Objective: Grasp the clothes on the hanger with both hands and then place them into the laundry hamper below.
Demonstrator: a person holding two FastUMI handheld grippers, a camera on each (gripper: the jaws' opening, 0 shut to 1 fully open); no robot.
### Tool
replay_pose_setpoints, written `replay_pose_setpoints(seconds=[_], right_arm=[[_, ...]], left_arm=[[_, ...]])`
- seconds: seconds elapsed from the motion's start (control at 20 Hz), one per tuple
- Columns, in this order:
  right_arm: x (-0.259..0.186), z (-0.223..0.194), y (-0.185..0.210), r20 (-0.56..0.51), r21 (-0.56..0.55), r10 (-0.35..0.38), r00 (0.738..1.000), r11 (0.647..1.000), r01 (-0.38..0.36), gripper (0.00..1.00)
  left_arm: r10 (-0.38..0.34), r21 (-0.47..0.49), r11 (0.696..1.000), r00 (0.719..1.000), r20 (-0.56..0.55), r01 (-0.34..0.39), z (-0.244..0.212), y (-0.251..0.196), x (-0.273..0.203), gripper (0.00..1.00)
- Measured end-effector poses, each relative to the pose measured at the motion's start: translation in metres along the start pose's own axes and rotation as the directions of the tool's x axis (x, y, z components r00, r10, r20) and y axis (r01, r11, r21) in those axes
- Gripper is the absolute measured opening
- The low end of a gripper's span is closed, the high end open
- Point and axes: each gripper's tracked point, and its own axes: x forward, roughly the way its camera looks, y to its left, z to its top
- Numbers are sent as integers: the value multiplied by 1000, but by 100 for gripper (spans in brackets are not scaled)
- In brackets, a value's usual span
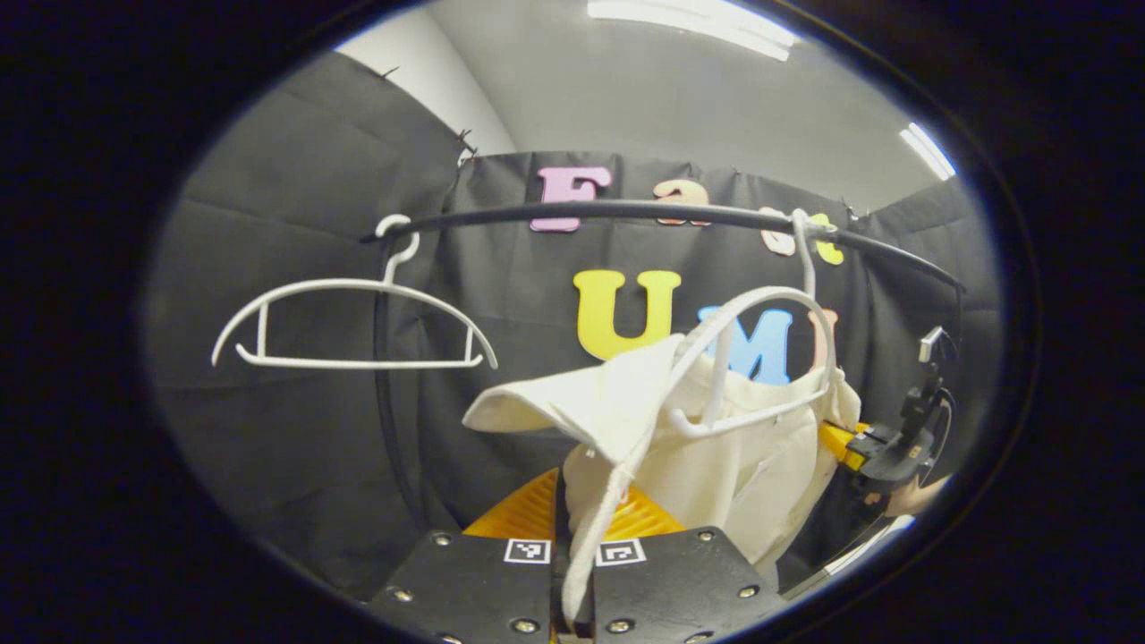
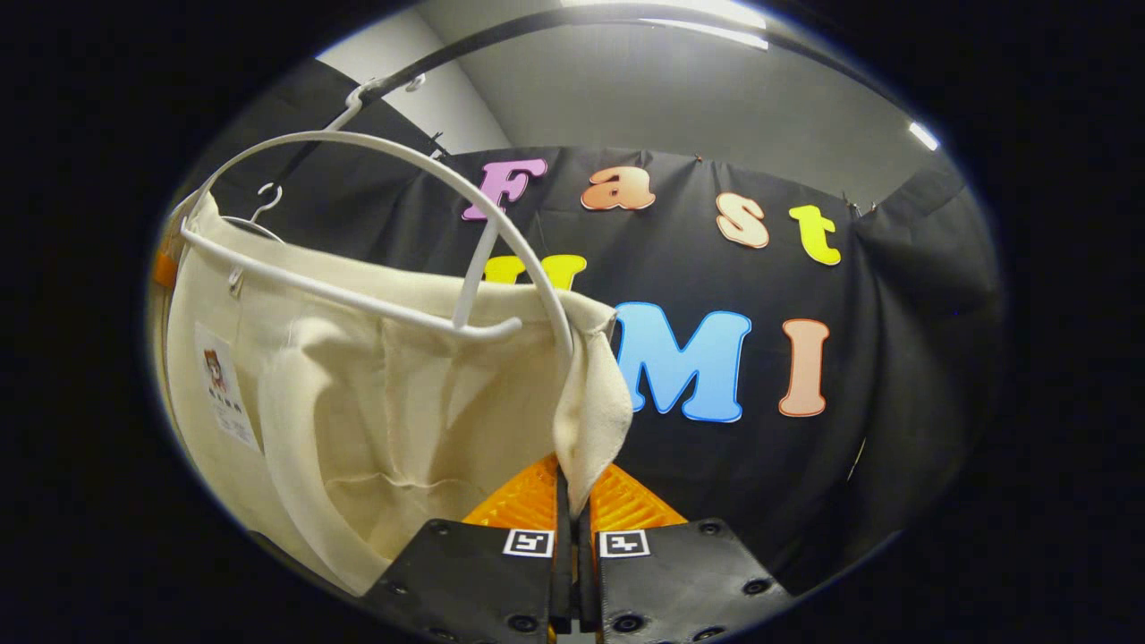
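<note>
Black cloth walls the booth behind a rail (image 1: 626,212). Both grippers, left (image 1: 572,572) and right (image 2: 572,546), have jaws clamped on cream garment (image 1: 742,465) edges, draped over a white hanger (image 1: 760,358); an empty hanger (image 1: 349,326) hangs well apart.

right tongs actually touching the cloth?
Touching. In the right gripper view the cream garment's corner drops into the closed right tongs, pinched between both fingers.

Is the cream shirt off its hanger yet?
No. The cream shirt still drapes over the white hanger, though both tongs pinch its corners.
</note>
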Motion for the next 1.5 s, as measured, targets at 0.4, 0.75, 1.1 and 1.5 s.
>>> replay_pose_setpoints(seconds=[0.4,0.75,1.1,1.5], right_arm=[[38,-2,11,-36,101,63,997,993,-59,5],[35,-28,-6,-49,52,11,999,999,-8,5],[3,-17,-37,28,-7,-30,999,1000,31,1],[-66,-1,-53,36,35,-11,999,999,10,5]], left_arm=[[20,-93,995,999,-36,-24,-15,15,5,3],[49,-167,984,994,-101,-66,-79,9,2,2],[114,-153,980,991,-70,-124,-81,-18,-41,3],[98,-67,992,993,-62,-102,-61,-53,-91,2]])
